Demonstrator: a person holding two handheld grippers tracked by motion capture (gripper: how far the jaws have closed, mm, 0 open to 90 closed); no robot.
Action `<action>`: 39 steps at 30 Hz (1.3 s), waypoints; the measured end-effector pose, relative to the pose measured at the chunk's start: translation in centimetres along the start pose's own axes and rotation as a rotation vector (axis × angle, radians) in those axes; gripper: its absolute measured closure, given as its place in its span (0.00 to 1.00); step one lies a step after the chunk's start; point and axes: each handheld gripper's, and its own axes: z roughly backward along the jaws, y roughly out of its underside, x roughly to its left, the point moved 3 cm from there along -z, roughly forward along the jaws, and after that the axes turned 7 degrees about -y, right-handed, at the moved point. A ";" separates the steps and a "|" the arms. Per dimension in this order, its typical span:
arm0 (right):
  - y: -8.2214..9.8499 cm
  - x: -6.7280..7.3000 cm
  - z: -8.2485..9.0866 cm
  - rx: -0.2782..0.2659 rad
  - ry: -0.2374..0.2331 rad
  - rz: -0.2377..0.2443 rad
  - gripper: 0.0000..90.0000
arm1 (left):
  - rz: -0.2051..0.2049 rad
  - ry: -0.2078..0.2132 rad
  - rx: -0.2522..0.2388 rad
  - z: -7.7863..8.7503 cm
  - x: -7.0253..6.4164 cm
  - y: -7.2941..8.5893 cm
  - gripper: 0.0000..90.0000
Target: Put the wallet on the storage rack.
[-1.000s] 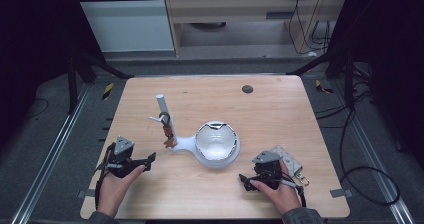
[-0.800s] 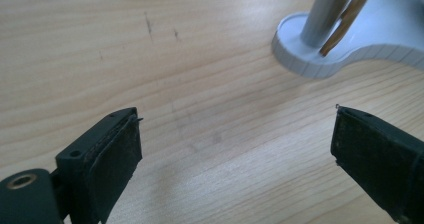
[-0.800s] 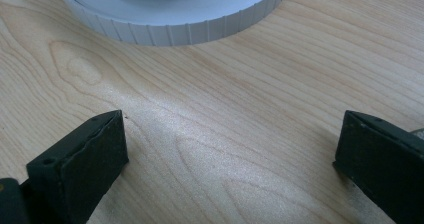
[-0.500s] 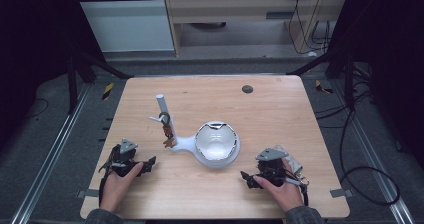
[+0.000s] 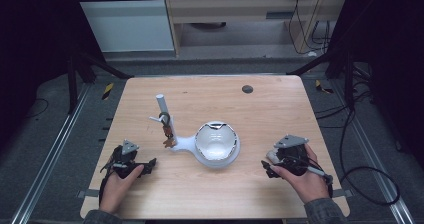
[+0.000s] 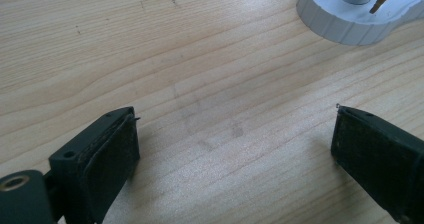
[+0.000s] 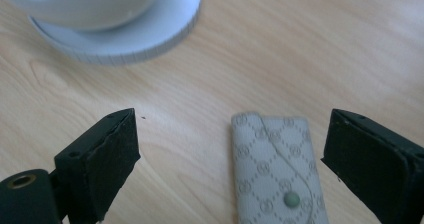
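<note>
- The tabletop (image 5: 280, 114) is light wood with rounded corners; a small dark round spot (image 5: 247, 89) sits near its far edge.
- Grey floor (image 5: 45, 149) surrounds the tabletop, with metal rails (image 5: 50, 159) running along its left and right edges.
- Yellow-and-black striped tape (image 5: 107, 90) marks the floor off the far left corner and the far right corner.
- Black cables (image 5: 360, 134) trail over the floor to the right.
- A pale wooden cabinet (image 5: 240, 19) and a white panel (image 5: 125, 19) stand beyond the far edge.
- Both sides lie in darkness.
</note>
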 end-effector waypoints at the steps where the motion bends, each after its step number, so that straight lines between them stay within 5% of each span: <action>1: 0.3 -0.4 0.0 0.016 -0.010 -0.004 0.08 | 0.000 -0.002 0.001 0.0 0.0 0.0 0.05; 8: 1.0 -2.4 0.0 0.111 -0.034 -0.003 0.10 | 0.001 0.001 0.002 0.0 -0.1 0.0 0.04; 29: 1.7 -5.2 -0.7 0.326 -0.066 -0.046 0.18 | -0.020 0.019 0.009 0.0 -0.2 0.1 0.00; 39: 3.6 -5.8 -1.6 0.365 -0.097 -0.089 0.16 | -0.020 0.020 0.009 0.0 -0.2 0.1 0.00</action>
